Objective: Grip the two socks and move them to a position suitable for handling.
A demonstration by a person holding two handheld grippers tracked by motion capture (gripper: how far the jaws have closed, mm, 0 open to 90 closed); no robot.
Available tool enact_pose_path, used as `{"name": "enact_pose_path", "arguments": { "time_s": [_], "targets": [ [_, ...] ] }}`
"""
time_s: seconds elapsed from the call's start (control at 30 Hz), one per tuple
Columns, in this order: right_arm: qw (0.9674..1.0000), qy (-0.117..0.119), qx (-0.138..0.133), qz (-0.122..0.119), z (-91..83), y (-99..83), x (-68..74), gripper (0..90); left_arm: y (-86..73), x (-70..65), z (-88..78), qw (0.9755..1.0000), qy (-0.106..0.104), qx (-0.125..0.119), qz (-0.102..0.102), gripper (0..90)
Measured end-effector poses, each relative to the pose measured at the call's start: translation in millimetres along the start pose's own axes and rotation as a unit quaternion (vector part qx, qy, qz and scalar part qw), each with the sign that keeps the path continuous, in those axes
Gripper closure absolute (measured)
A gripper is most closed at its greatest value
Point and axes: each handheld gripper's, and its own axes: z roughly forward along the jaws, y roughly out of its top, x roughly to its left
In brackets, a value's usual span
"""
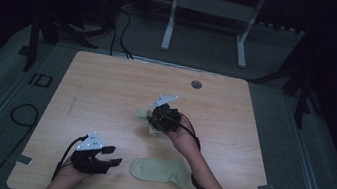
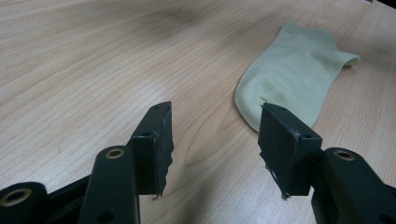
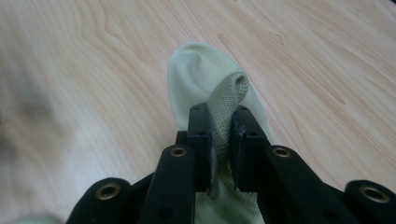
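in the high view the right gripper covers most of the held sock, so just a pale edge peeks out beside it and its shape cannot be told. both forearms are cut off by the bottom edge. in the right gripper view the sock's lower part runs under the jaws and off the bottom edge. in the left gripper view the right jaw hides the near edge of the flat sock. the room beyond the table is too dark to make out.
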Motion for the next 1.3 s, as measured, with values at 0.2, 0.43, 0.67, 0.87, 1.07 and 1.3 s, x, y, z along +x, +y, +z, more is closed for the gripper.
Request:
{"name": "enact_pose_path", "arguments": {
  "time_s": [0.2,0.43,0.67,0.87,1.07,1.3],
  "targets": [
    [0.9997,0.003,0.012,-0.019,-19.5,-22.0,-0.1,80.0,0.2,-1.6,0.9,1.0000,0.000,0.000,-0.001,45.1],
    [0.9987,0.003,0.035,-0.036,-26.3,-46.2,-1.5,79.6,0.6,-3.2,2.8,1.0000,0.001,0.003,0.001,45.2],
    [0.9984,0.013,0.049,-0.026,-13.7,-68.8,-3.6,78.3,3.1,-3.4,4.9,1.0000,-0.001,0.001,-0.002,45.1],
    [0.9968,0.017,0.073,-0.028,3.1,-81.7,-2.4,77.3,8.9,-4.3,8.1,1.0000,0.004,0.003,0.002,45.1],
    [0.9967,0.030,0.074,-0.016,3.9,-82.8,-5.0,60.9,18.9,-2.6,15.9,0.9999,0.007,0.007,0.005,44.0],
    [0.9983,0.032,0.048,-0.013,-21.9,-72.0,-7.2,50.7,41.7,2.1,34.3,0.9999,0.004,0.011,0.010,37.7]
  ]
}}
